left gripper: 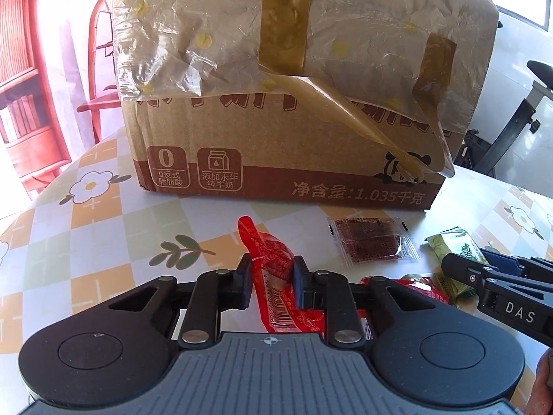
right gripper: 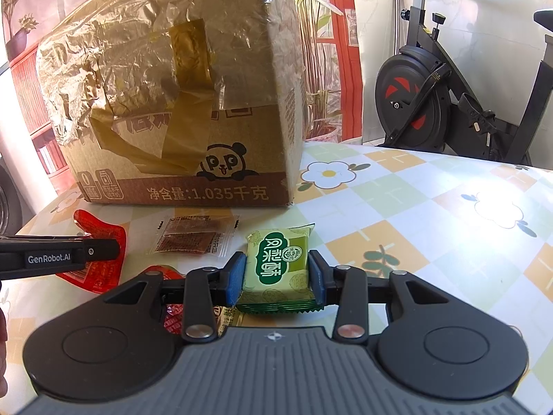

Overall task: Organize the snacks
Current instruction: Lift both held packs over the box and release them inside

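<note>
In the left wrist view my left gripper [left gripper: 273, 267] is shut on a red snack packet [left gripper: 257, 238], which stands up between the blue pads. My right gripper [right gripper: 277, 265] is shut on a green and cream snack packet [right gripper: 276, 242], pads pressing both of its sides. A clear sachet with a dark brown snack [left gripper: 373, 242] [right gripper: 193, 238] lies flat on the table between the two grippers. Behind it stands a large cardboard box [left gripper: 276, 121] [right gripper: 172, 103] with torn tape and plastic film. The right gripper [left gripper: 470, 259] and its green packet [left gripper: 449, 238] show at the right edge.
More red packets [right gripper: 155, 273] and a green one [left gripper: 446, 285] lie under the grippers. The table carries a chequered floral cloth [right gripper: 397, 207]. An exercise bike [right gripper: 432, 97] stands beyond the table's far right edge, and a red chair [left gripper: 100, 52] behind the box.
</note>
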The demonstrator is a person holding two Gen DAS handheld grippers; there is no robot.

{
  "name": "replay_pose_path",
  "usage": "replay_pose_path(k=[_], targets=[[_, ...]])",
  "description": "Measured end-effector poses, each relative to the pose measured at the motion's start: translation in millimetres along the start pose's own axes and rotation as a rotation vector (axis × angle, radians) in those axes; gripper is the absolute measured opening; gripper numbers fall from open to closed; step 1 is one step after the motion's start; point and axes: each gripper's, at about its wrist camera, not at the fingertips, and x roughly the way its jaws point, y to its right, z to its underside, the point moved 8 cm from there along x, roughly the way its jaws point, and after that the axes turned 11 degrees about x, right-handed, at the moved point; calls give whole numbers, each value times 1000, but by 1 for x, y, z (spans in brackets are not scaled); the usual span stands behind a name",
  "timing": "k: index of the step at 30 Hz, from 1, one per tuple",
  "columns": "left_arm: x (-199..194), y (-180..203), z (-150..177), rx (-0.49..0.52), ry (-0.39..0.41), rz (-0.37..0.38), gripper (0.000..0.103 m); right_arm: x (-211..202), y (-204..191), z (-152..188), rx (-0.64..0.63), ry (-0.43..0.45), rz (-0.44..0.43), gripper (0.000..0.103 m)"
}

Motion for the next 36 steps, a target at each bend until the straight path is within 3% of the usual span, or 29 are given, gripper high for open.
replay_pose_path(k=[4,13,23,30,36], targets=[[-15,-9,-2,3,18,-9,24,-11,0,-2,17,11,6,41],[-65,-23,-28,54,127,-14,24,-65,-29,-35,-35,136,-15,41],[-130,-59,-117,84,328,-13,24,-105,-96,-130,-112,316,-110,41],[-123,-82,-194,19,355,30,24,-66,-147,-204,-169,304,-140,41],[-85,-96,-239,35,324,19,24,-7,-159,-234,-165,219,-85,41]])
